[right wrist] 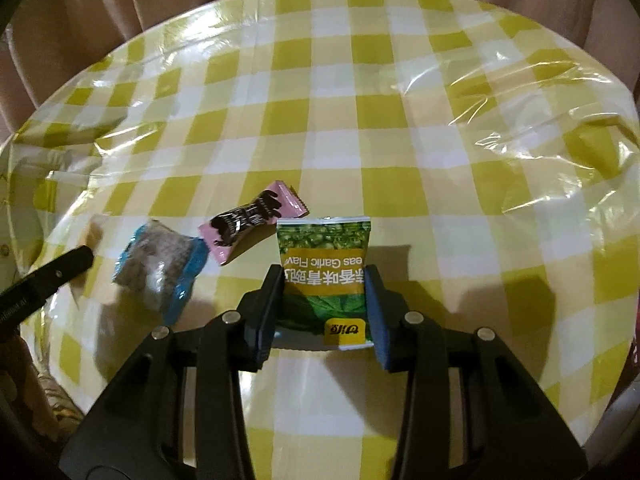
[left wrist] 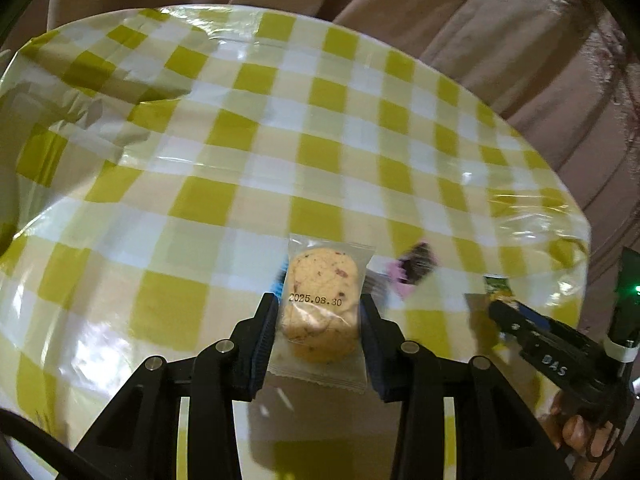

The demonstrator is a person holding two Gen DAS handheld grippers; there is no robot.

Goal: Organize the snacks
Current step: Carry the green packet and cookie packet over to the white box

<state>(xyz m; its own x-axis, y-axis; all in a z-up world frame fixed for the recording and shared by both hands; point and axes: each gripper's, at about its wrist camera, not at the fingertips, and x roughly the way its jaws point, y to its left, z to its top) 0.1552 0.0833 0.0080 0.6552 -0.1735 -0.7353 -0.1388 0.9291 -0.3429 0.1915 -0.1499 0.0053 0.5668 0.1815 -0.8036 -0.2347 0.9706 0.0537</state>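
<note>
Left tool (left wrist: 320,312) level, clamping cookie packet (left wrist: 322,312), right tool (right wrist: 324,280) gripping pea packet (right wrist: 326,276)

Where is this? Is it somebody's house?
Probably a home dining spot. A round table wears a yellow-checked plastic cloth, beige curtains hang behind it, and snack packets lie about: a pink candy and a blue packet. Each gripper holds one: a cookie and green peas.
</note>
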